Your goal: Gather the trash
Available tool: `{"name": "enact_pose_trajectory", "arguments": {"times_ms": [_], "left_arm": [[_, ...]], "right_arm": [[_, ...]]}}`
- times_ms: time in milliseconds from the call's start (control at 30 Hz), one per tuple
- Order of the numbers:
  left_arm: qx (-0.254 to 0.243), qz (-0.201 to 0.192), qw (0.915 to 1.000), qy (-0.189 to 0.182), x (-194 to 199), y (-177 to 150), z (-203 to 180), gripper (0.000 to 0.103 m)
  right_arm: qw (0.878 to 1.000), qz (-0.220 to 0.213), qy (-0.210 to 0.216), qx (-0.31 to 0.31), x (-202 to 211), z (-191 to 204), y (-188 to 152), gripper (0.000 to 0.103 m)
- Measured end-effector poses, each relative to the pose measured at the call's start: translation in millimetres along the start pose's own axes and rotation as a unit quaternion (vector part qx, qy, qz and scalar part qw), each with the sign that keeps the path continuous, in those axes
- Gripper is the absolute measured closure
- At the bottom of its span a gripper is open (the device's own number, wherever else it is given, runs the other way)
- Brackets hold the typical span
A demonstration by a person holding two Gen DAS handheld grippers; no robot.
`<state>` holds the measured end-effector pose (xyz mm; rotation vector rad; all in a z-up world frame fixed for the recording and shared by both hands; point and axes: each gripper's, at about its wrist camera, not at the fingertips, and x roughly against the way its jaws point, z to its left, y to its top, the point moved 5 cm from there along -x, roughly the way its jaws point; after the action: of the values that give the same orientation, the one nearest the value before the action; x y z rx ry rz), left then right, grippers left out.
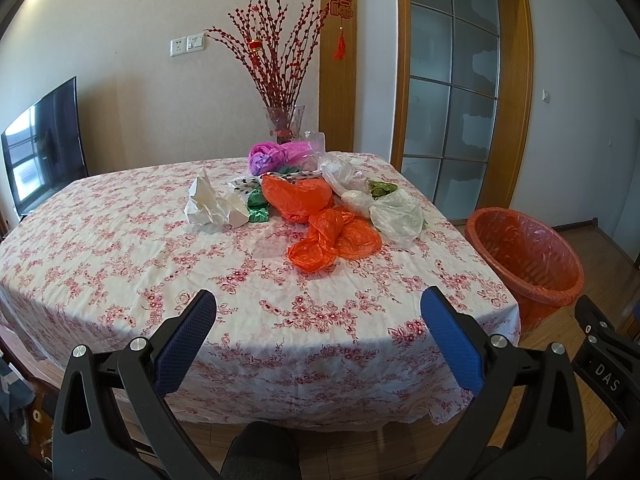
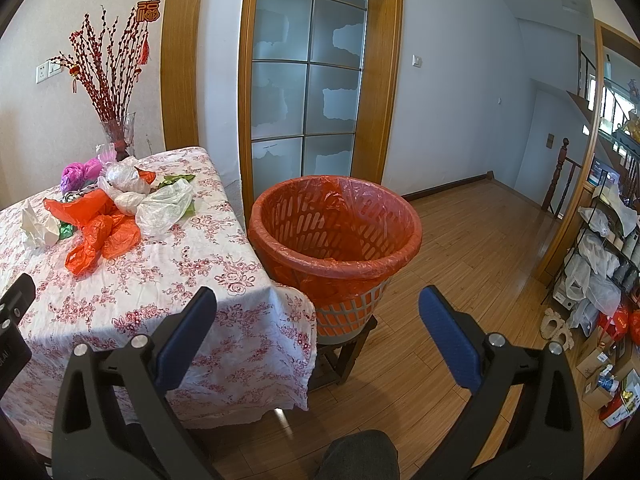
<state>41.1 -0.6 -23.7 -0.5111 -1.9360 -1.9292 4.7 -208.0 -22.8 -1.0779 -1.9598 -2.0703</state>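
A heap of trash lies at the far middle of the flowered table (image 1: 120,264): orange plastic bags (image 1: 334,238), white plastic bags (image 1: 396,216), crumpled white paper (image 1: 214,206), green wrappers (image 1: 256,206) and a purple bag (image 1: 266,158). The same orange bags (image 2: 100,236) and white bags (image 2: 164,208) show in the right wrist view. An orange-lined bin (image 2: 336,232) stands beside the table's right end, also seen as the bin (image 1: 524,260) from the left. My left gripper (image 1: 318,308) hovers open over the near table edge, empty. My right gripper (image 2: 318,308) hangs open before the bin, empty.
A glass vase of red branches (image 1: 284,120) stands behind the heap. A television (image 1: 44,148) is at the far left. The bin rests on a small dark stool (image 2: 344,356) over wooden floor. Shelves with bags and boxes (image 2: 600,272) line the right wall. A glass door (image 2: 308,80) is behind.
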Motion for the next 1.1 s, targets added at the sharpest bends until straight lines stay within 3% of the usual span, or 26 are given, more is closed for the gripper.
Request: {"name": "enact_pose_trajectory", "arguments": {"times_ms": [1100], "left_arm": [[0.000, 0.001, 1.0000, 0.000, 5.4, -0.8, -1.2, 0.002]], "right_arm": [[1.000, 0.001, 0.000, 0.000, -0.8, -0.2, -1.2, 0.004]]}}
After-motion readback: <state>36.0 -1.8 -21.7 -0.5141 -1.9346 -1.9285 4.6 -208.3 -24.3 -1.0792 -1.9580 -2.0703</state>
